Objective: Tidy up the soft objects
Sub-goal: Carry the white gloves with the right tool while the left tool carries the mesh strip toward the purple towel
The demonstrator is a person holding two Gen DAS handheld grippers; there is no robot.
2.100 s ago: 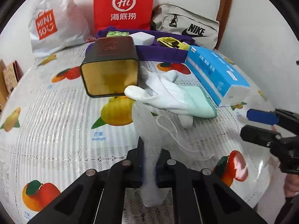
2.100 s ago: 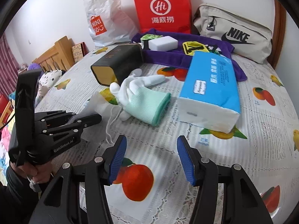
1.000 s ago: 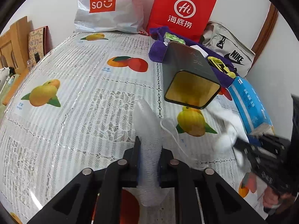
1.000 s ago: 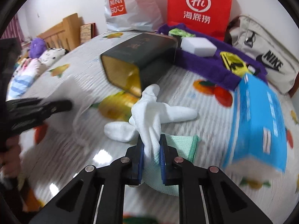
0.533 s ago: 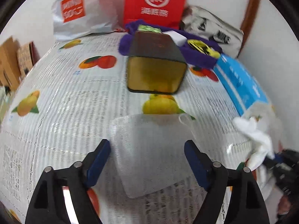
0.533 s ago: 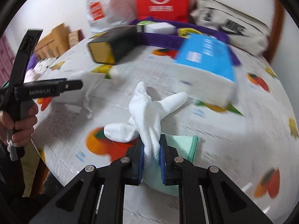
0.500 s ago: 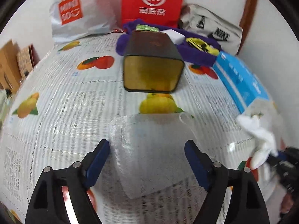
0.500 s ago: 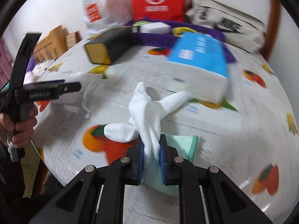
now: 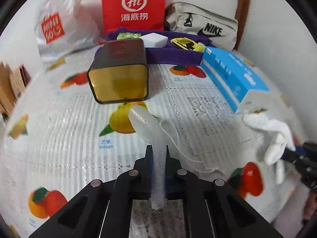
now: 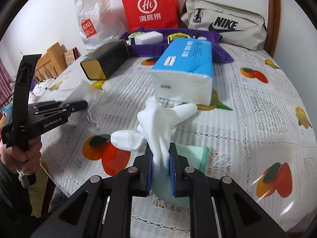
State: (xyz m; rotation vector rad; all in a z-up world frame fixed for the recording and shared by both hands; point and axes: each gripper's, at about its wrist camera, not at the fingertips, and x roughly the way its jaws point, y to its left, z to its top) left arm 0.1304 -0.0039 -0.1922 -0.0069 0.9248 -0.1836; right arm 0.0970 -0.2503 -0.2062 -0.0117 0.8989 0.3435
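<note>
Now left gripper (image 9: 158, 154) fingers pinching mesh bag (image 9: 147, 128), right gripper (image 10: 160, 158) fingers clamping white glove (image 10: 156, 123)

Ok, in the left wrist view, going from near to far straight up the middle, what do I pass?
left gripper pinching the mesh pouch → open dark tin lying on its side → white sponge block on the purple cloth → red Haidilao bag at the wall.
</note>
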